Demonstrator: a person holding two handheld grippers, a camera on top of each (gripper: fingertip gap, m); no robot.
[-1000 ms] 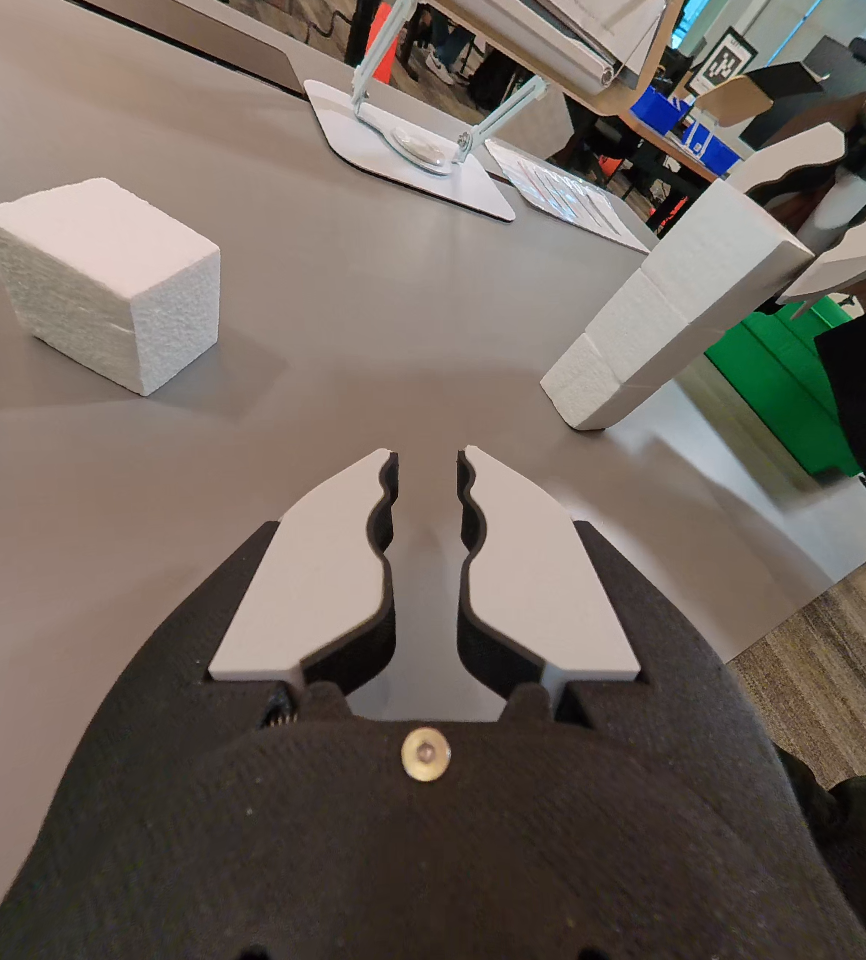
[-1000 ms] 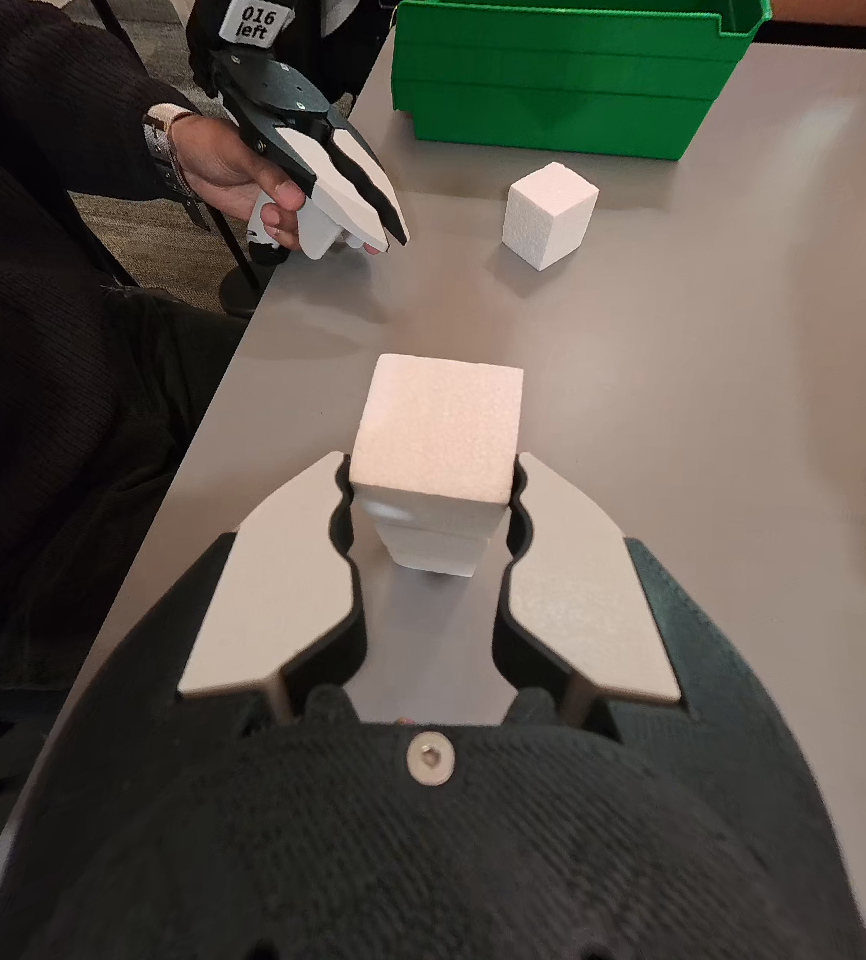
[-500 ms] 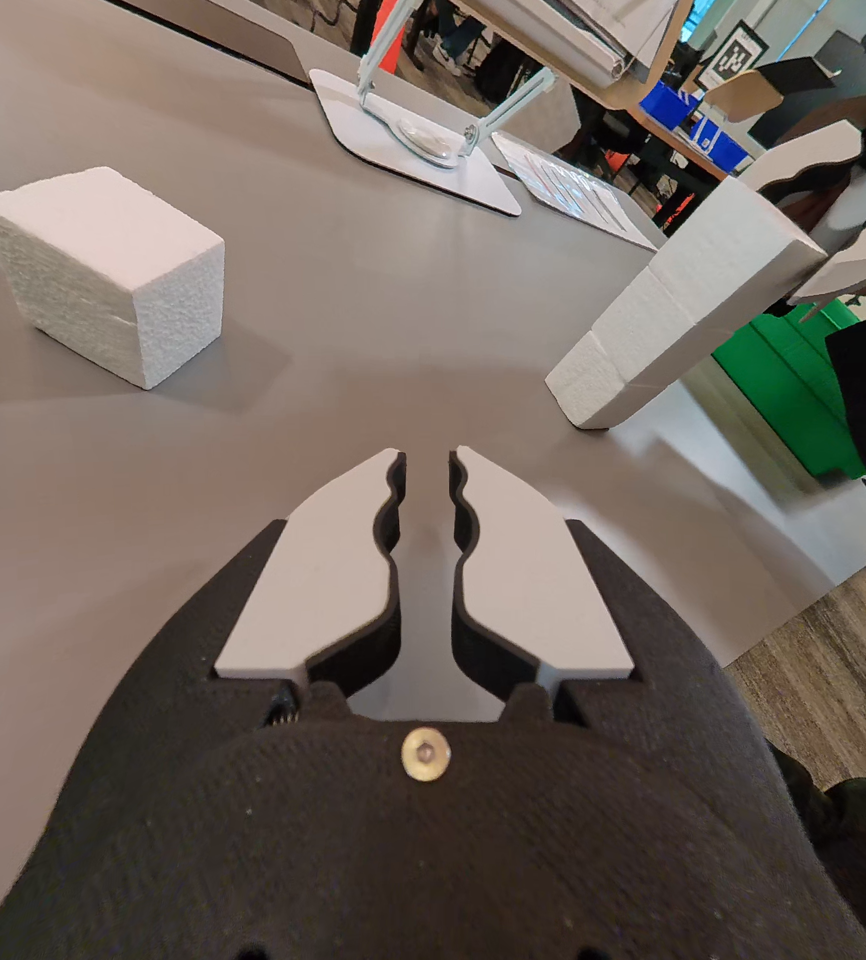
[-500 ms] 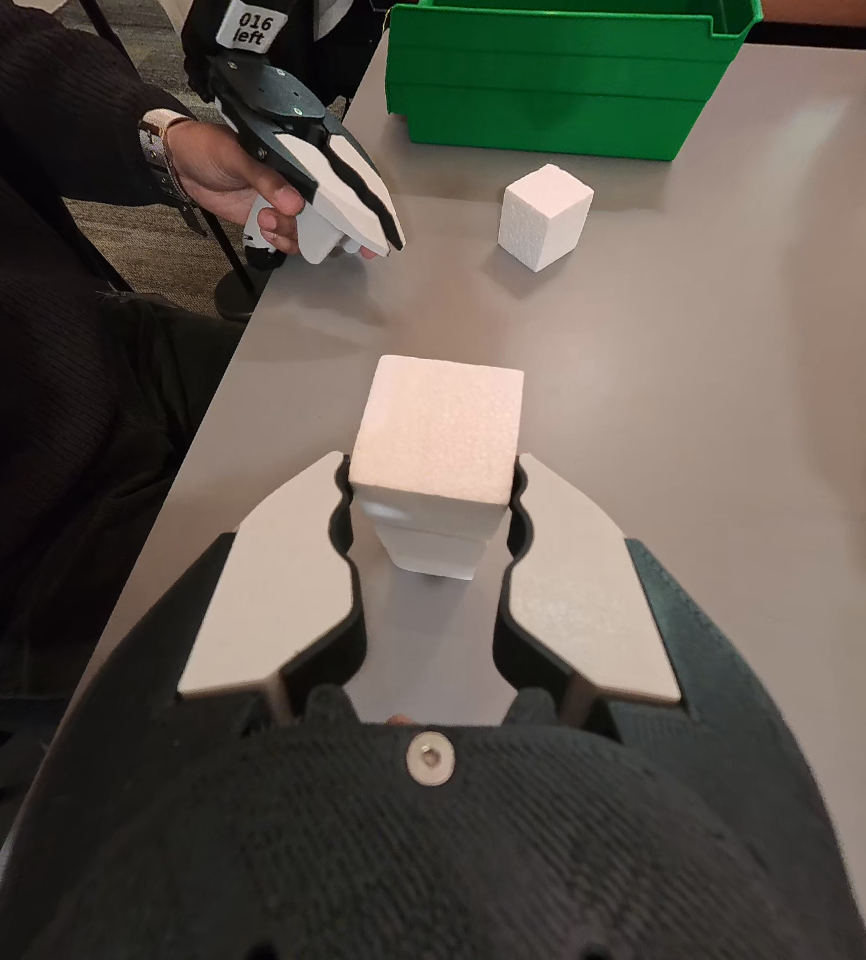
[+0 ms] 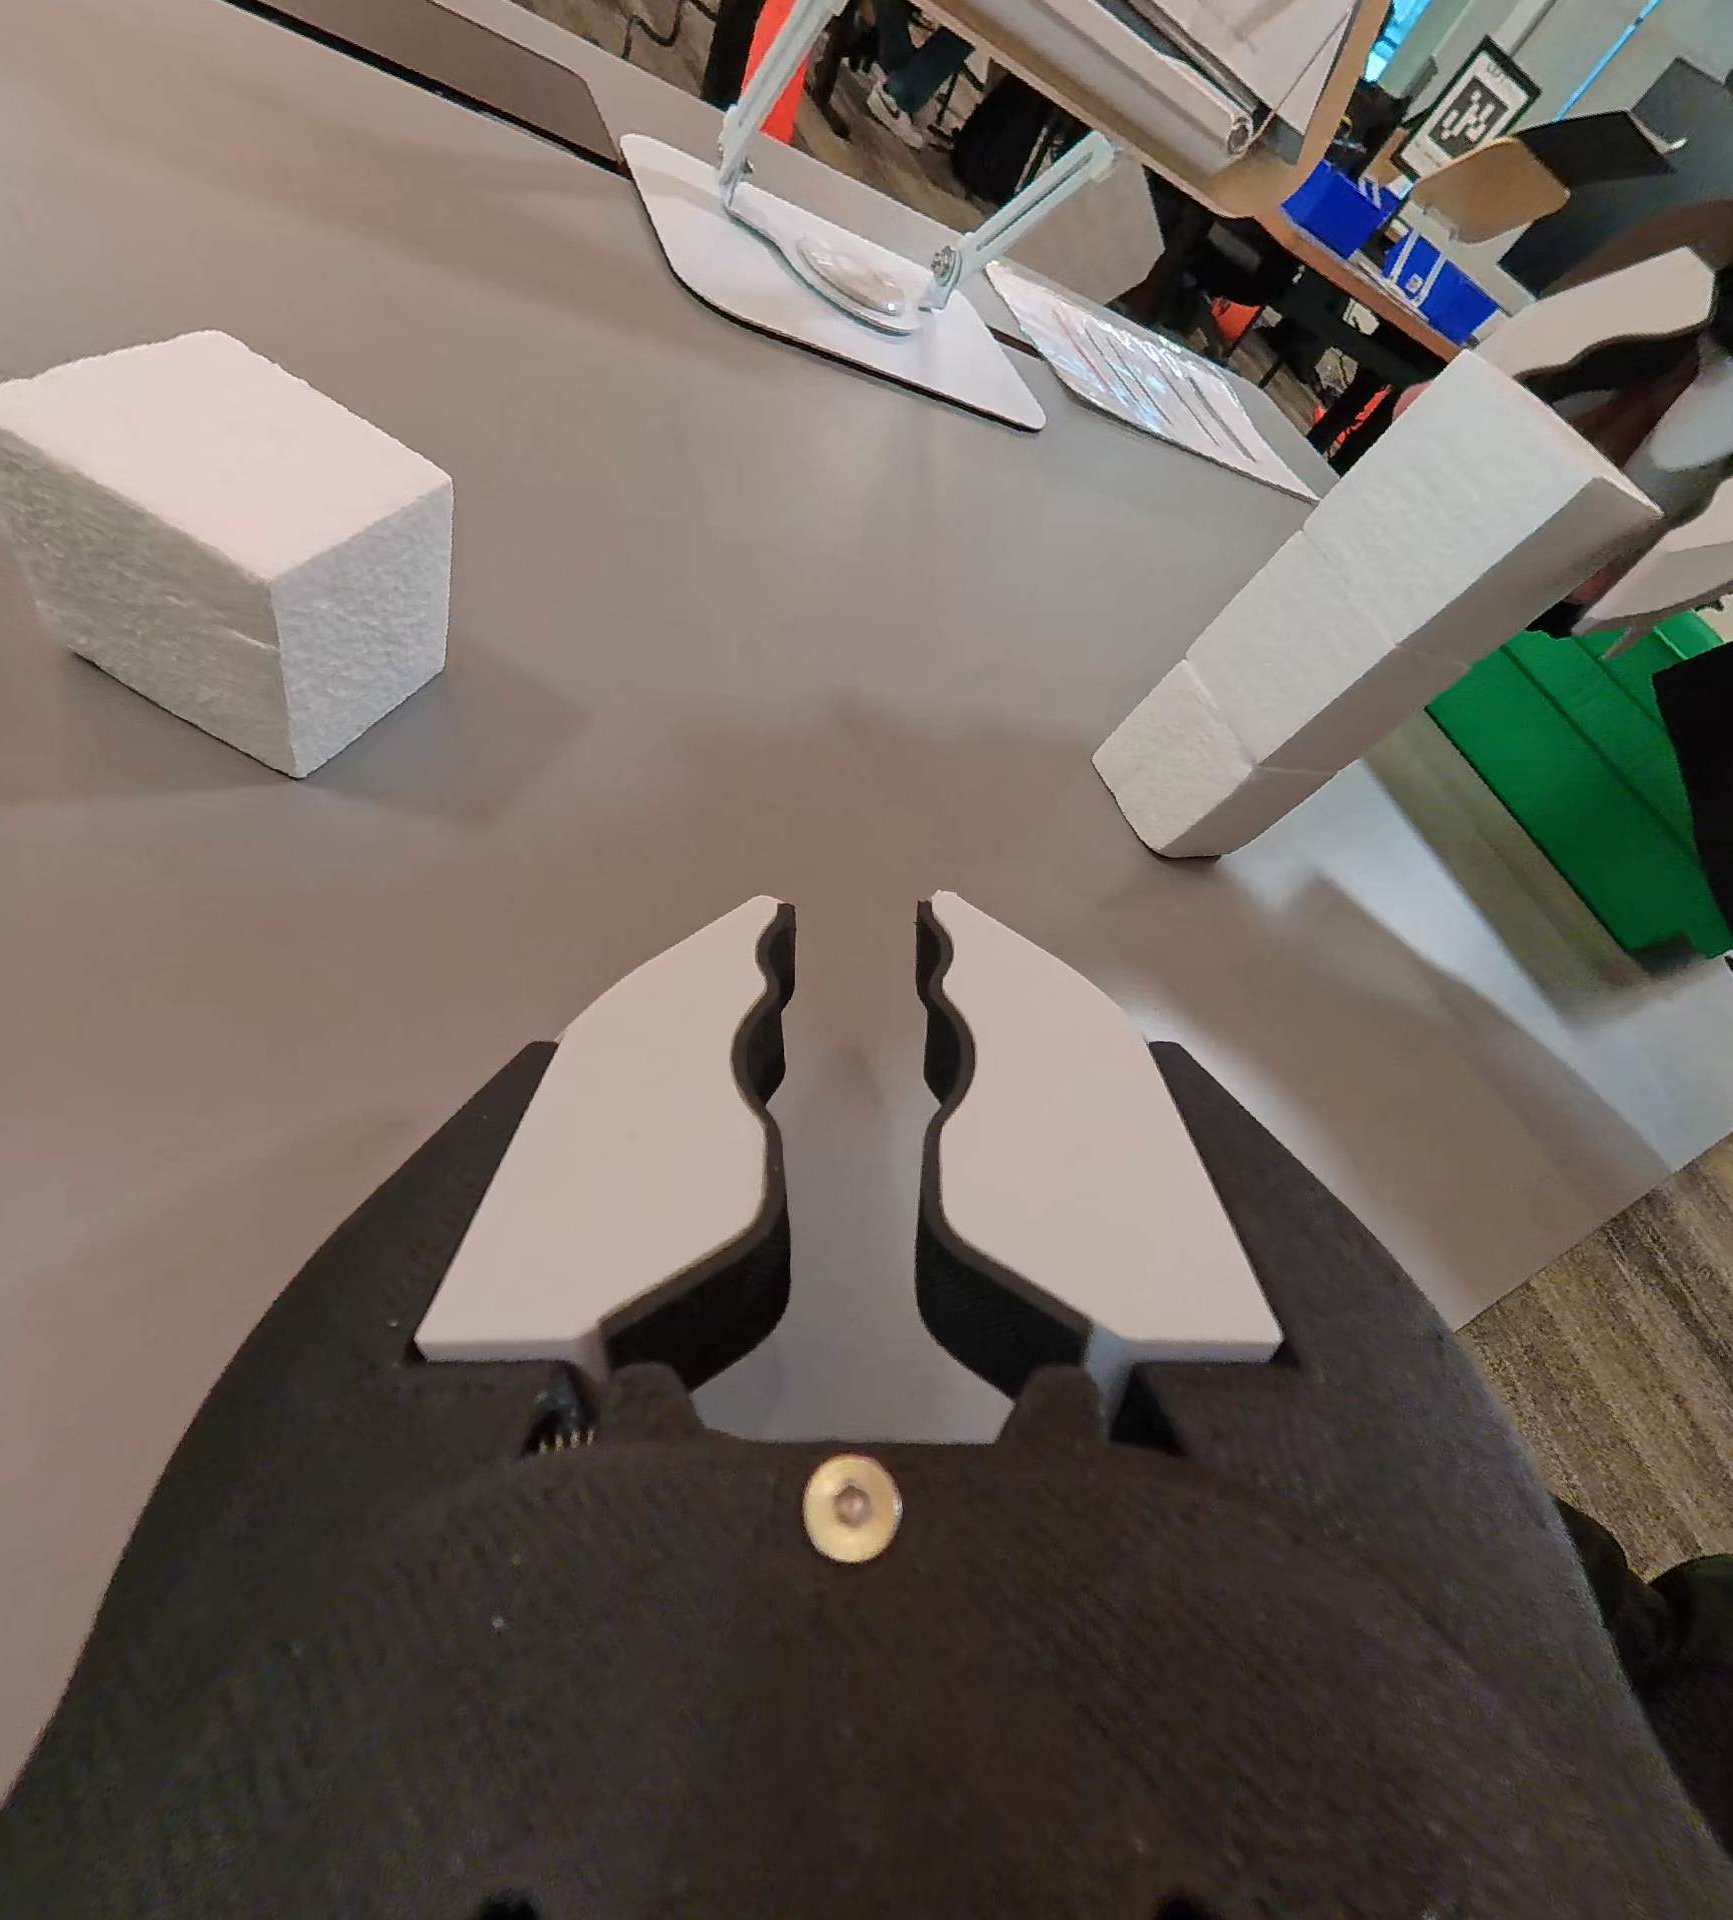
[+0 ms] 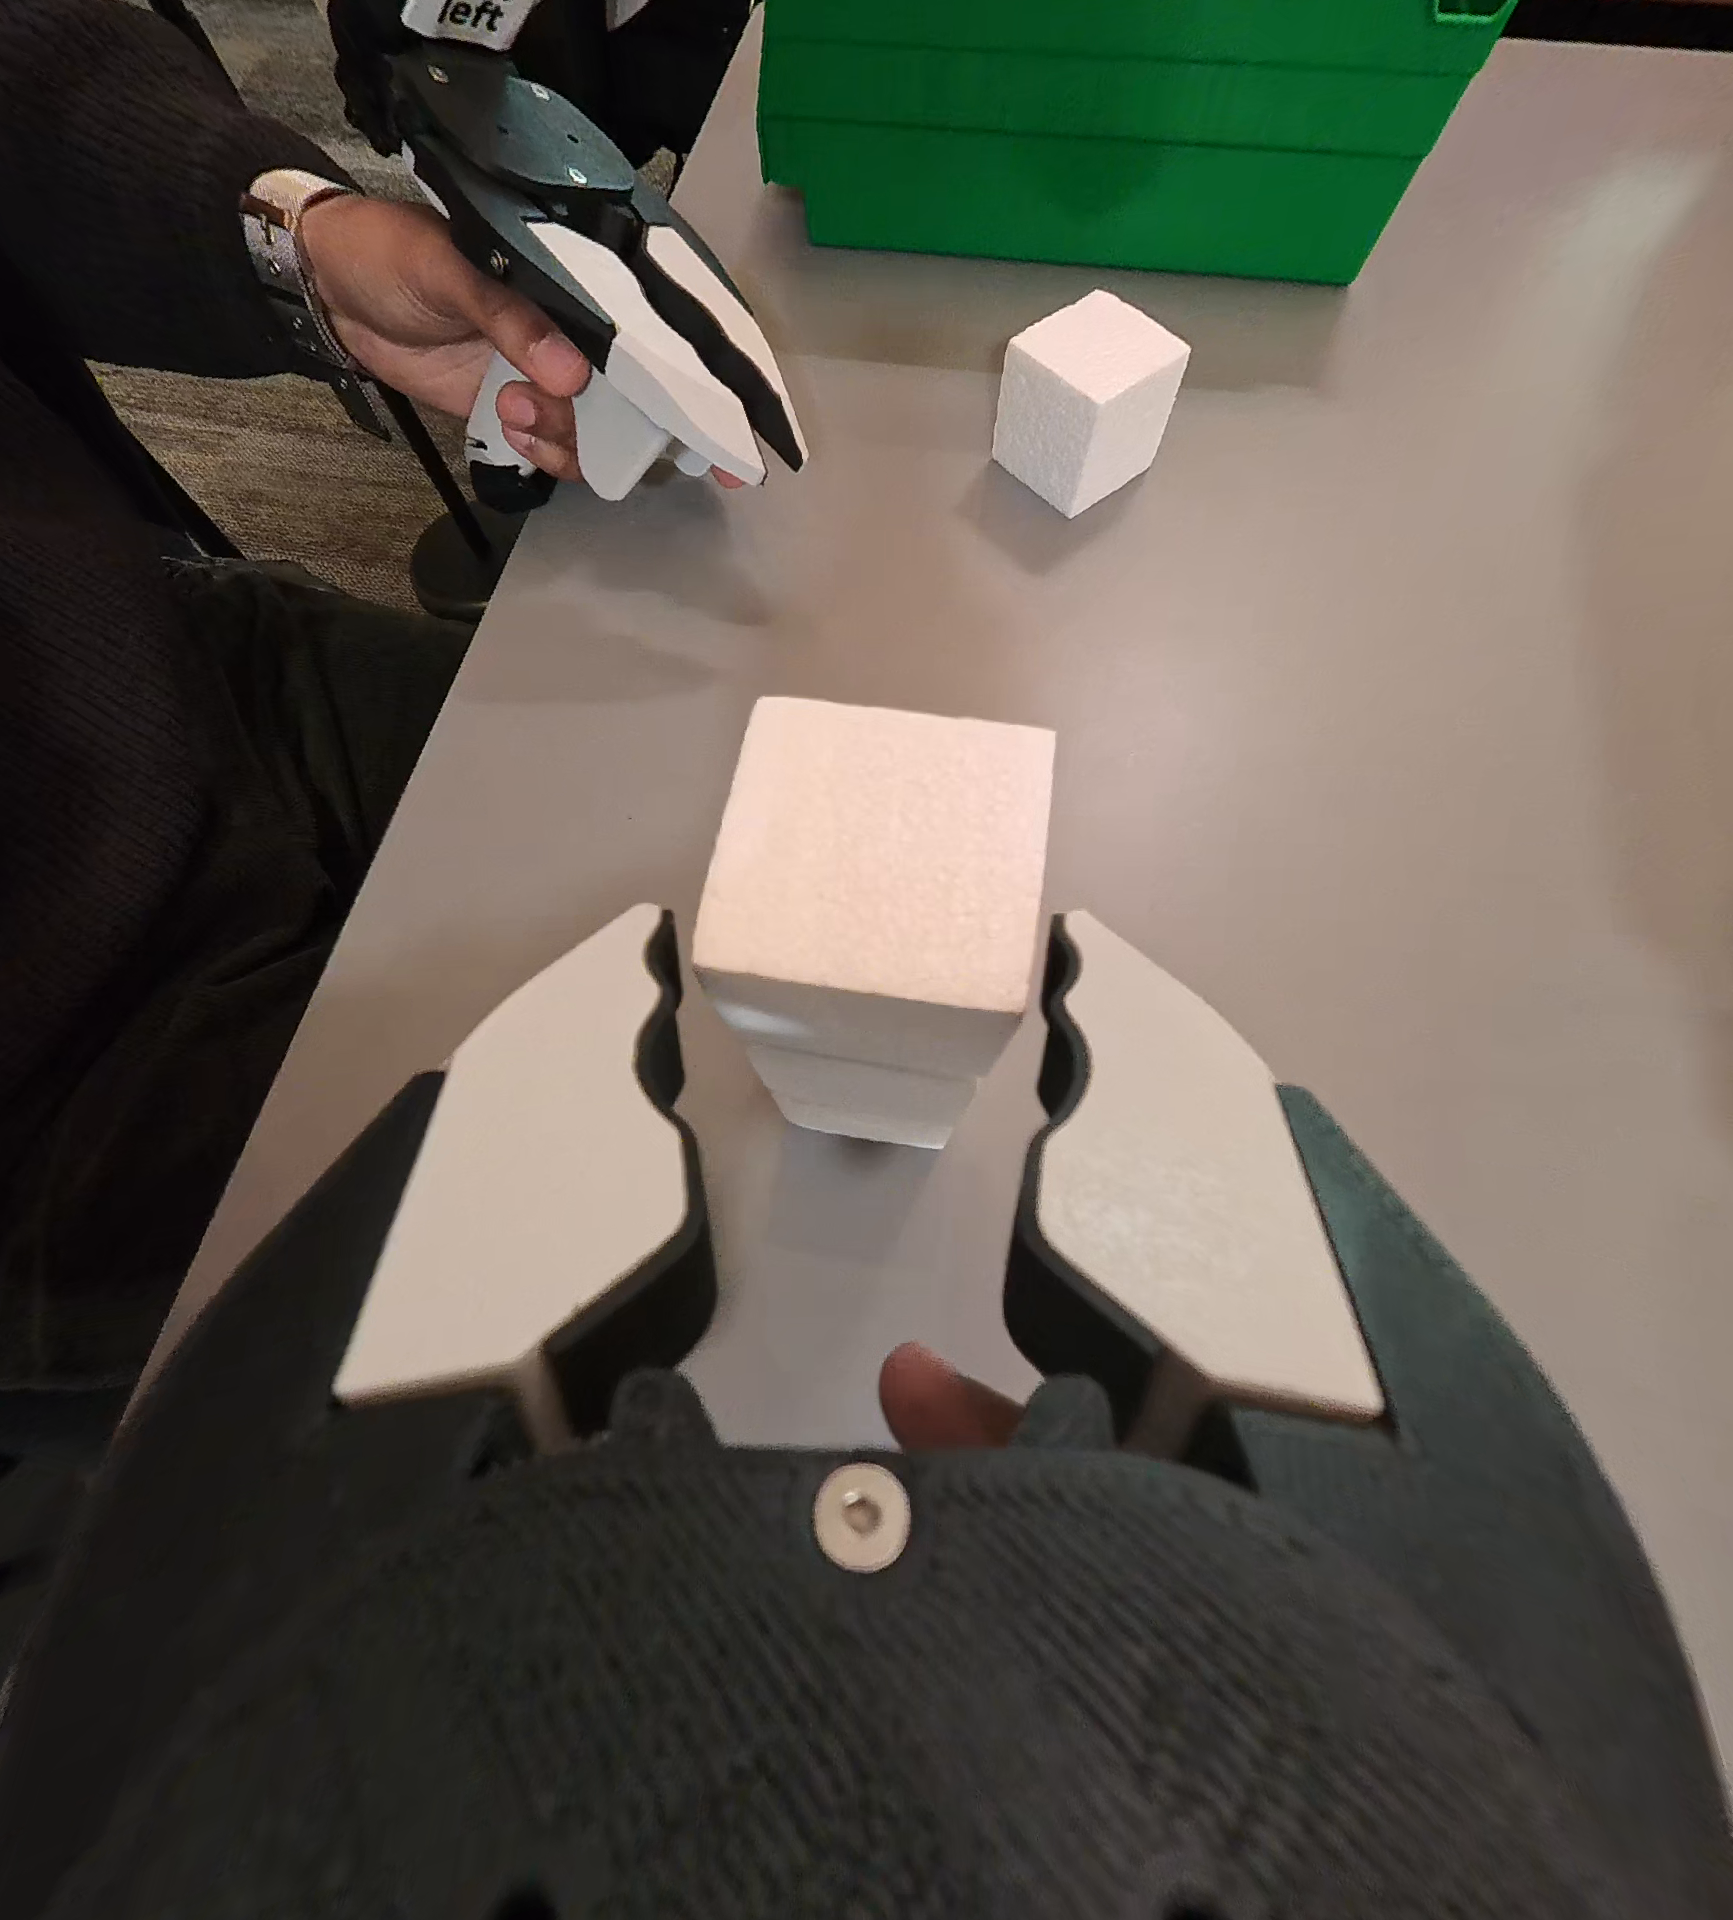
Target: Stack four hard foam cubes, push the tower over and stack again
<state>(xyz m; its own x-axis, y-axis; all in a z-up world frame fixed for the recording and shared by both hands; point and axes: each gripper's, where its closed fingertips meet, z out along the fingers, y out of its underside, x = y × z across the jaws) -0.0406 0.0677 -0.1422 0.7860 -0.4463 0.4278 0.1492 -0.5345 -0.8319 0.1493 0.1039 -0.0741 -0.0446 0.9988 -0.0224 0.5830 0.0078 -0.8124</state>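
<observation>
A stack of three white foam cubes (image 6: pixel 872 862) stands on the grey table (image 6: pixel 1361 831) near its left edge. My right gripper (image 6: pixel 862 920) is open, with its jaws on either side of the top cube and a thin gap at each side. The stack (image 5: pixel 1361 644) and right gripper (image 5: pixel 1527 488) also show at the right of the left wrist view. A loose foam cube (image 6: pixel 1090 400) sits farther off, and appears at the left of the left wrist view (image 5: pixel 218 540). My left gripper (image 5: pixel 857 909) is narrowly open and empty, low over the table between the two; it also shows in the right wrist view (image 6: pixel 779 468).
A green bin (image 6: pixel 1101 156) stands at the far end of the table beyond the loose cube. A white stand base (image 5: pixel 841 301) and a laminated sheet (image 5: pixel 1142 374) lie on the side away from the person. A dark sleeve (image 6: pixel 114 831) runs along the table's near edge. There is about 20 cm between the tips of the two grippers. The stack (image 5: pixel 1361 644) is about 6 cm from my right fingertips. The loose foam cube (image 6: pixel 1090 400) is about 11 cm from my left fingertips. Look for it in the left wrist view (image 5: pixel 434 485) too.
The right jaws have eased apart from the top cube, which they were pressing. The left jaws narrowed, then widened again. A fingertip now shows behind the right jaws.
</observation>
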